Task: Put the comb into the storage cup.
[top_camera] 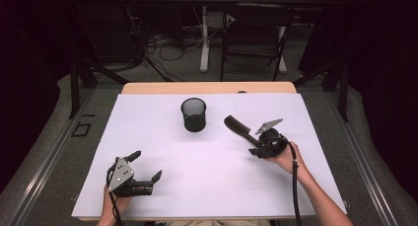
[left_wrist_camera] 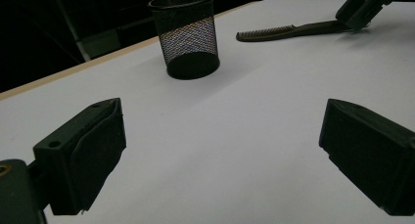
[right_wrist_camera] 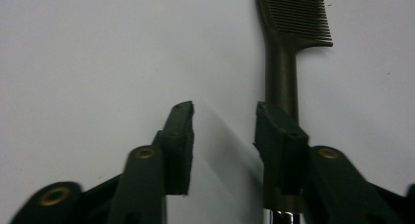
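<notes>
A dark comb [top_camera: 238,127] is seen lying flat on the white tabletop [top_camera: 207,186], right of a black mesh cup [top_camera: 193,114] that stands upright and well apart from it. The right claw [top_camera: 256,148] is held at the comb's handle end with its jaws parted; in the right gripper view the handle [right_wrist_camera: 281,77] runs under one jaw rather than between the two, and nothing is gripped. The left claw [top_camera: 146,165] is held wide open near the front left of the tabletop, with nothing between its jaws.

Dark comb [top_camera: 237,127] flat on white table, right of mesh cup [top_camera: 193,114]
</notes>
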Demonstrator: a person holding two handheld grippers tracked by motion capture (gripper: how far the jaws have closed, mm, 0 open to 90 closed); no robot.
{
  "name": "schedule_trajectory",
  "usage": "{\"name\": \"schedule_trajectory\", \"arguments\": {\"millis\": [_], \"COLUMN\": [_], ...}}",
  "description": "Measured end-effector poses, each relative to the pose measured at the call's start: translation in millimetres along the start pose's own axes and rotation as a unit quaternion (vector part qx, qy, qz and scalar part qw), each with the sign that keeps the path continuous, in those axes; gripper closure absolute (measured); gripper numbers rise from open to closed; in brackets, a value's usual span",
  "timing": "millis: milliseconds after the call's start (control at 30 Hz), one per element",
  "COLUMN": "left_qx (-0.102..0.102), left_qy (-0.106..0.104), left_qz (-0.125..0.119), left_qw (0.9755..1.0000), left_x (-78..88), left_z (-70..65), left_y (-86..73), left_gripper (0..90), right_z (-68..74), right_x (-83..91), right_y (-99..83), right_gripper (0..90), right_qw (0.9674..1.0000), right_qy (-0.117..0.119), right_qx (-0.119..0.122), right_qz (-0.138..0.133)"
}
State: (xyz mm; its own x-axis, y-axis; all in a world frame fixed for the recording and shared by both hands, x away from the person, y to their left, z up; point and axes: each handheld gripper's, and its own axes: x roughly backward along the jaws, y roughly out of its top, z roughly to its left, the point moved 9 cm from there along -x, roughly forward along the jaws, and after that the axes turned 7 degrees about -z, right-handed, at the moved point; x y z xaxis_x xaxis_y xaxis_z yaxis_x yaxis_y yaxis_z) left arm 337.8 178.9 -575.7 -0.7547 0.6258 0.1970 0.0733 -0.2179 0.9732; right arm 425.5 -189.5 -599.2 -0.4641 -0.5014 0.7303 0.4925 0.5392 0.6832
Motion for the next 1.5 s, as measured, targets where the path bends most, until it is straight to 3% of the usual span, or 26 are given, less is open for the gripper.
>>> {"name": "schedule_trajectory", "arguments": {"millis": [167, 200, 267, 333, 467, 667, 900, 1500], "left_qx": [-0.002, -0.001, -0.001, -0.001, -0.002, -0.001, -0.002, -0.002], "left_qy": [0.000, 0.000, 0.000, 0.000, 0.000, 0.000, -0.001, 0.001], "left_qz": [0.000, 0.000, 0.000, 0.001, 0.001, 0.000, 0.001, 0.002], "left_qw": [1.0000, 1.0000, 1.0000, 1.0000, 1.0000, 1.0000, 1.0000, 1.0000], "left_x": [0.0, -0.1, -0.2, -0.5, -0.7, -0.7, -1.1, -1.3], "left_z": [0.0, -0.1, -0.2, -0.3, -0.4, -0.6, -0.7, 0.3], "left_y": [0.2, 0.1, 0.1, 0.0, -0.1, 0.0, -0.1, -0.6], "left_gripper": [3.6, 3.6, 3.6, 3.6, 3.6, 3.6, 3.7, 3.7], "right_z": [-5.1, -7.1, -8.5, -12.8, -15.7, -19.5, -19.3, -21.3], "right_x": [3.2, 3.9, 4.2, 4.8, 5.5, 2.1, -2.3, -14.5], "right_y": [2.3, 2.3, 2.3, 3.7, 6.1, 7.9, 10.2, 18.2], "right_gripper": [35.3, 26.8, 24.5, 15.8, 11.6, 0.3, 0.0, 0.0], "right_qw": [0.9999, 0.9998, 0.9998, 0.9996, 0.9993, 0.9993, 0.9994, 0.9991], "right_qy": [-0.011, -0.014, -0.016, -0.023, -0.023, -0.026, -0.016, -0.019], "right_qx": [-0.005, -0.011, -0.012, -0.017, -0.029, -0.027, -0.030, -0.025], "right_qz": [-0.004, -0.004, -0.003, -0.006, -0.009, -0.006, 0.003, 0.029]}}
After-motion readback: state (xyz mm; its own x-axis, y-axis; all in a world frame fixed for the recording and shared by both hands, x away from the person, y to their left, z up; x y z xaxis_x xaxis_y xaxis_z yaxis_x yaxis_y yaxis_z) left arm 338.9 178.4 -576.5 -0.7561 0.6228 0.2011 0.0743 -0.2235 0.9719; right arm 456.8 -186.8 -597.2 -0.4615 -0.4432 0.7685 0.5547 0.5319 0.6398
